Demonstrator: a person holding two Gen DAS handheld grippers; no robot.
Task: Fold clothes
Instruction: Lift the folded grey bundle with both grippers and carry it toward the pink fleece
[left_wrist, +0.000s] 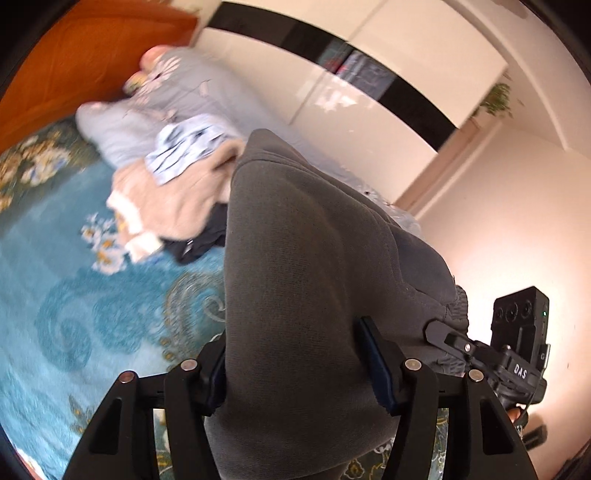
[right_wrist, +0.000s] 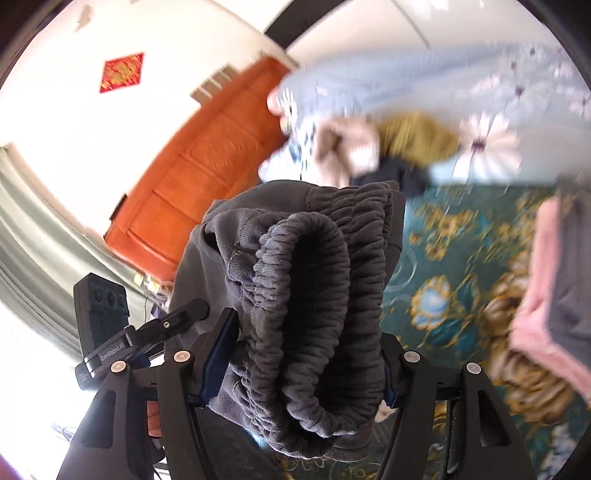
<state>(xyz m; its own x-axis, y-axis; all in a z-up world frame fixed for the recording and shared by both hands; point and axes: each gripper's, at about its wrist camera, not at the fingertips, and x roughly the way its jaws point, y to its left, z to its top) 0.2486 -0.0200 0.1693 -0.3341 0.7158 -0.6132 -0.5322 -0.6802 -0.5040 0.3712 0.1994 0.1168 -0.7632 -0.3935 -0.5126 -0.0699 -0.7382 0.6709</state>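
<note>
A pair of dark grey sweatpants (left_wrist: 314, 240) hangs lifted above the bed, stretched between both grippers. In the left wrist view my left gripper (left_wrist: 295, 365) is shut on a smooth fold of the grey cloth, which bulges between the pads. The right gripper's finger (left_wrist: 443, 332) shows at the right, at the gathered edge of the same garment. In the right wrist view my right gripper (right_wrist: 306, 354) is shut on the ribbed elastic waistband (right_wrist: 306, 277), bunched thickly between its fingers. The left gripper's finger (right_wrist: 184, 314) pokes in from the left.
A teal floral bedspread (left_wrist: 74, 277) lies below. A heap of clothes sits behind: beige (left_wrist: 177, 199), blue-striped (left_wrist: 188, 147), olive (right_wrist: 417, 136). A pale blue quilt (left_wrist: 177, 85) lies against the orange wooden headboard (left_wrist: 74, 55). A folded pink and grey garment (right_wrist: 546, 295) lies at the right.
</note>
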